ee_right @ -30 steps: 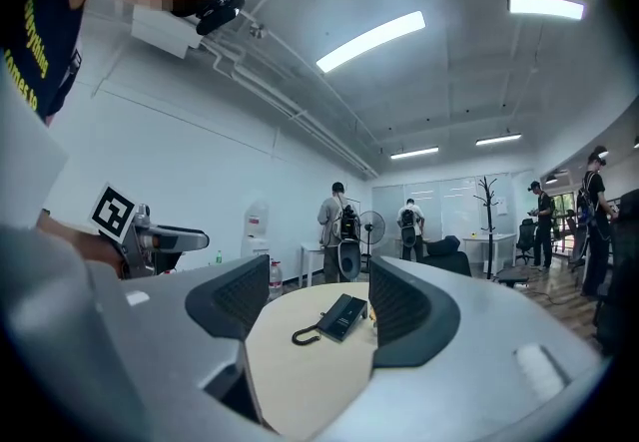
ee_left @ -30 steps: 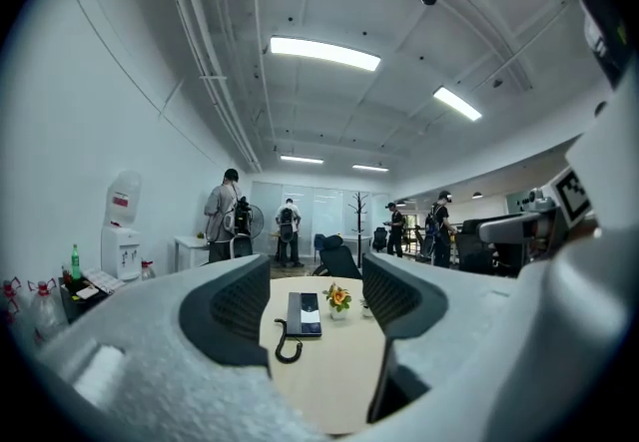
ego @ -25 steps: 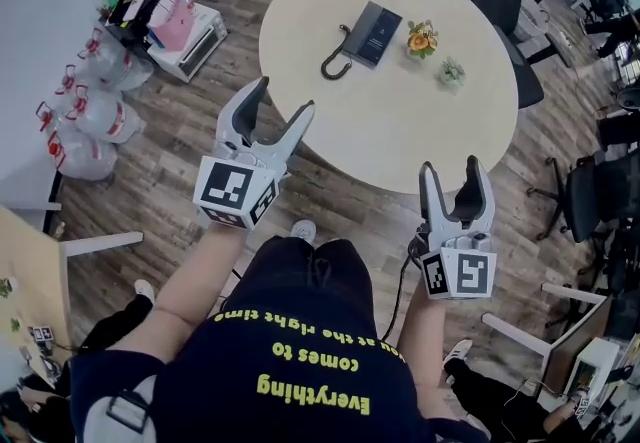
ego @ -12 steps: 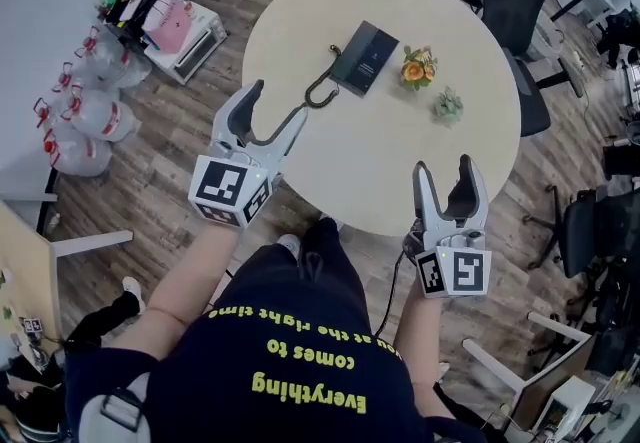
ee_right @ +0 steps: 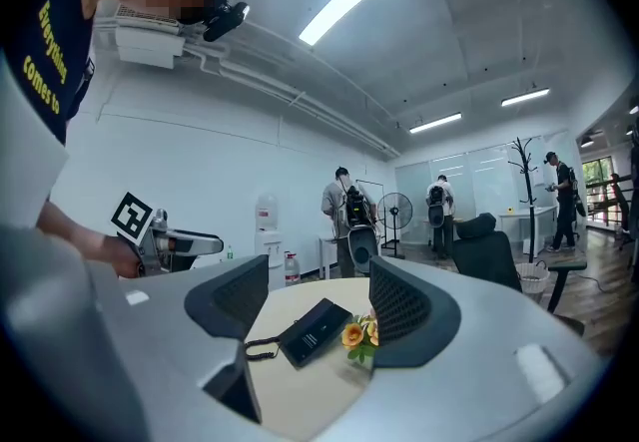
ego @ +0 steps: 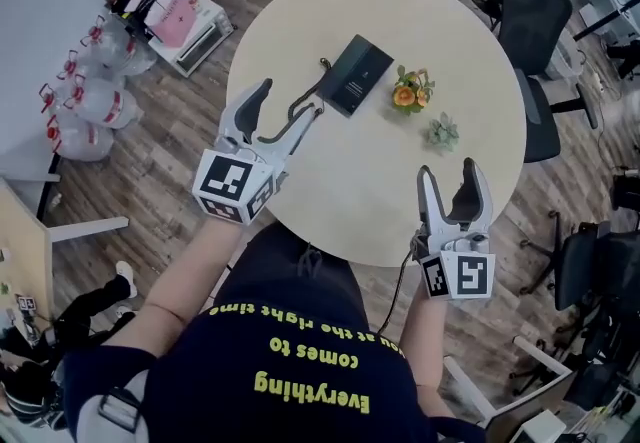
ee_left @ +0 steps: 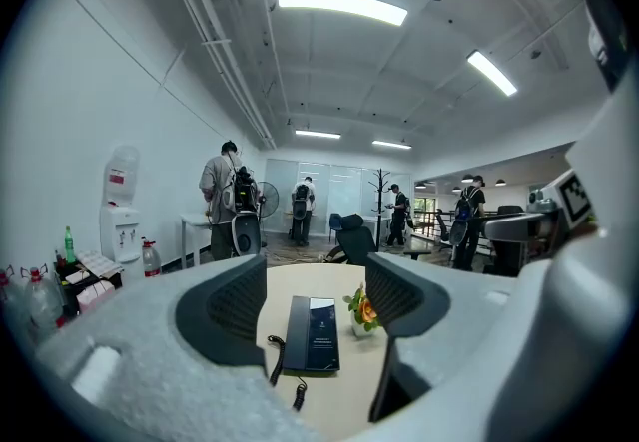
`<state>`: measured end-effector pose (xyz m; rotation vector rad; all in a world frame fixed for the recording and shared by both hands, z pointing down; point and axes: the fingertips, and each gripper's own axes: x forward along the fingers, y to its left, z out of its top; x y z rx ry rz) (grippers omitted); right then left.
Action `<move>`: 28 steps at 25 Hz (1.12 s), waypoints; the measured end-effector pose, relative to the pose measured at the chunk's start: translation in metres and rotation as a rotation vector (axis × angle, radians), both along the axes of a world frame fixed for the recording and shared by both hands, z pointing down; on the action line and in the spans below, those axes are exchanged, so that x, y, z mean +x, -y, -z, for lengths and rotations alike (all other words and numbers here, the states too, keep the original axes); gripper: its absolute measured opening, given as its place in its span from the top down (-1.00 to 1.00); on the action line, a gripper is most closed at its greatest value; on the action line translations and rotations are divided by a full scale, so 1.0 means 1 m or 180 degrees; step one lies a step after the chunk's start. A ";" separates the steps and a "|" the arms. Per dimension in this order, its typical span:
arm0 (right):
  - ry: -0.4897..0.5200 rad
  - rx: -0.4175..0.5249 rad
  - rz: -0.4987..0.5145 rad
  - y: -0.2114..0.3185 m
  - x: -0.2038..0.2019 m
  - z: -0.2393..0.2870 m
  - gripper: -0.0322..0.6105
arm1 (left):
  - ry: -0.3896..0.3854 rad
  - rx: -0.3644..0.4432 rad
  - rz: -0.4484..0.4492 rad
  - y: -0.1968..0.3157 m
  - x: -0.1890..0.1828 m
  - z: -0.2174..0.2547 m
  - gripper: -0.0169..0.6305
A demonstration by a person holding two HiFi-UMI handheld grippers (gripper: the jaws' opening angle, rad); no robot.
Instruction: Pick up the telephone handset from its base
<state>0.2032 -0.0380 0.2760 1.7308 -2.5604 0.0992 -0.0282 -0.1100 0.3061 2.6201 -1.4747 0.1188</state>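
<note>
Head view: left gripper (ego: 288,98) and right gripper (ego: 450,168) hover released, nothing between their jaws; telephone (ego: 358,74) rests on the counter (ego: 380,181) just ahead of the left gripper's tips.

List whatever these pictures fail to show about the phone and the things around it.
1. Head view: the dark flat telephone is too small to tell handset from base. Its print is unreadable in every view.
2. Head view: the left gripper overlaps part of the black coiled cord.
3. Left gripper view: that gripper's own jaw cuts off part of the orange flowers.
</note>
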 end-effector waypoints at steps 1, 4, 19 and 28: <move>0.0015 -0.0029 -0.0009 0.003 0.003 -0.004 -0.08 | 0.0018 -0.0017 -0.0007 0.002 0.003 -0.003 -0.02; 0.0035 -0.0094 -0.0019 0.011 0.009 -0.011 -0.08 | 0.0045 -0.0055 -0.0017 0.013 0.008 -0.010 -0.02; 0.0140 -0.0270 -0.0315 0.052 0.016 -0.035 -0.07 | 0.0064 -0.0305 -0.0241 0.076 0.021 -0.056 -0.02; 0.0197 -0.0455 -0.0463 0.085 0.007 -0.065 -0.07 | 0.0084 -0.0513 -0.0435 0.121 0.026 -0.095 -0.02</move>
